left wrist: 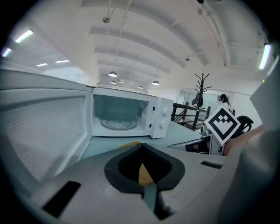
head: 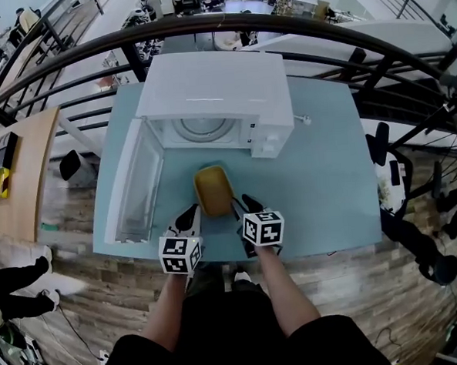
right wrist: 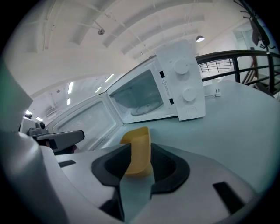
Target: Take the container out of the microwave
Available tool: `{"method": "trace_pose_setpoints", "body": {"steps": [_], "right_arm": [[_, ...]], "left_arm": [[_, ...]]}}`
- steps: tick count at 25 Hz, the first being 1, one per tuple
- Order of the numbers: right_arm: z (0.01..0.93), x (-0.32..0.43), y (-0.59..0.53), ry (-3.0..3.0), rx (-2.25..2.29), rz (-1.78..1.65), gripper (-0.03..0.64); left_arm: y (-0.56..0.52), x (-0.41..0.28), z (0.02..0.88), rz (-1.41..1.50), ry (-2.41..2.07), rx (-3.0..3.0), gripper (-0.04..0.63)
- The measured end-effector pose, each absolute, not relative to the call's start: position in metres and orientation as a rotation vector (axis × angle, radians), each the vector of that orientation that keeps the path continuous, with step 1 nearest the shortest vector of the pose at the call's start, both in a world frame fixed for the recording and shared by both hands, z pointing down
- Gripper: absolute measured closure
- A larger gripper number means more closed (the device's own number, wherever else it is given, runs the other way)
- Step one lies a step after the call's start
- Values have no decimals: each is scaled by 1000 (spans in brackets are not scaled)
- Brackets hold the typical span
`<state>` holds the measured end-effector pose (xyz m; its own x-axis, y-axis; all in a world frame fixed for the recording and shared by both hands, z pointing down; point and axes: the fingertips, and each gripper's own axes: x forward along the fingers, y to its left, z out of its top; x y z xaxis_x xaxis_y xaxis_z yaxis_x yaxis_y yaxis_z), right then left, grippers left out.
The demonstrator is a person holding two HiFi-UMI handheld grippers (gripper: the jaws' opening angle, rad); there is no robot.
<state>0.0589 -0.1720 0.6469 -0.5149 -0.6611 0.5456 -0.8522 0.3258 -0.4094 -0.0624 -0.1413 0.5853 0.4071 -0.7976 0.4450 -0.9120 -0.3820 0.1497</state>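
Observation:
The yellow container (head: 213, 190) sits on the teal table (head: 321, 187) just in front of the open white microwave (head: 207, 90). Inside the oven only the glass turntable (head: 202, 128) shows. My left gripper (head: 188, 217) is by the container's near left corner, my right gripper (head: 248, 207) by its near right corner. In the right gripper view the container (right wrist: 138, 148) stands between the parted jaws of the right gripper (right wrist: 138, 168), untouched. In the left gripper view a yellow sliver of the container (left wrist: 145, 174) shows in the gap of the left gripper (left wrist: 142, 168), whose jaws are also apart.
The microwave door (head: 136, 183) hangs open to the left, reaching almost to the table's front edge. A black railing (head: 320, 33) runs behind the table. A wooden desk (head: 27, 175) stands at the left, and a person's feet (head: 18, 283) are on the floor nearby.

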Motion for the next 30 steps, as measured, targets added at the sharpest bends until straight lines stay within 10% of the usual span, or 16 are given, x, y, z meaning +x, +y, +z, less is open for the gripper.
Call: {"method": "trace_pose_setpoints", "body": {"steps": [9, 30], "right_arm": [[599, 60, -142, -2439, 1274, 874, 607], [497, 101, -87, -2661, 1294, 735, 611]], "left_arm": [[-117, -47, 541, 377, -1462, 2374, 588], [-58, -34, 451, 176, -1739, 2379, 588]]}}
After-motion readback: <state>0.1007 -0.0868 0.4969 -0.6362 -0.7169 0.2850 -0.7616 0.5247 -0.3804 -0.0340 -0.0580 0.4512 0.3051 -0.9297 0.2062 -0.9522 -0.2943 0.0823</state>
